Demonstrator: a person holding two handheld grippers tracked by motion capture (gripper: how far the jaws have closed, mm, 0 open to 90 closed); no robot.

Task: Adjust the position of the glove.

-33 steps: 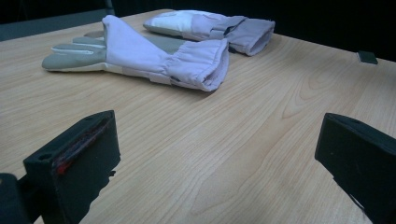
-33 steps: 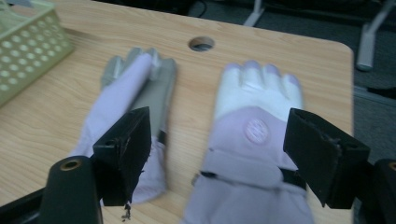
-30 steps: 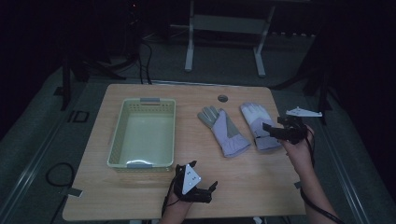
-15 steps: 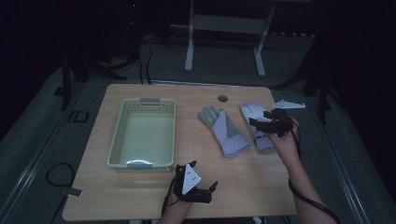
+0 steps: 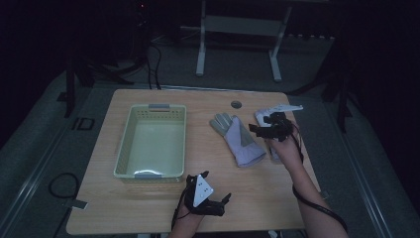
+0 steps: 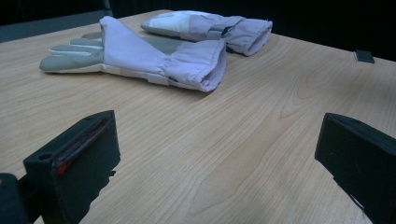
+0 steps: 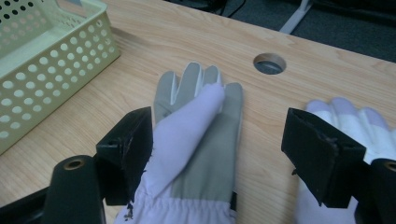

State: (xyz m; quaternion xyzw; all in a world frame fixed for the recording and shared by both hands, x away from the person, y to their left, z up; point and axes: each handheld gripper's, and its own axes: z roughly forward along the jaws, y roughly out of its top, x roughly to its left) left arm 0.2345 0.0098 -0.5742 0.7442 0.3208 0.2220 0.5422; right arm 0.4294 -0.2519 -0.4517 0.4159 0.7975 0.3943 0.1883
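— Dark floor and metal stand legs lie beyond the pale wooden table [image 5: 163, 208]. What sits on it?

— A light green perforated basket [image 5: 126, 148] on the left half, a round hole [image 5: 236, 104] near the far edge, and two work gloves to the right of the basket. The near glove [image 5: 237, 141] is lilac with grey palm and fingers, lying flat with its fingers toward the far edge. The second glove [image 5: 262, 119] lies just beside it on the right, partly under the person's right hand.

— How does the right claw [image 5: 262, 130] stand?

— Wide open, with nothing gripped. In the right gripper view its two black jaws stand well apart above the table, and the near glove [image 7: 196, 144] lies between them, closer to the left jaw. I cannot tell whether that jaw brushes the lilac cloth; the pads press on nothing. The second glove [image 7: 345, 121] shows behind the right jaw.

— And the left claw [image 5: 218, 201]?

— It is at the near edge of the table, well apart from the gloves and just in front of the basket's near corner. In the left gripper view its jaws stand far apart over bare wood, holding nothing and touching nothing that I can see. Both gloves lie farther off ahead of it, the near glove [image 6: 154, 58] with its cuff turned toward the camera and the second glove [image 6: 210, 28] behind it.
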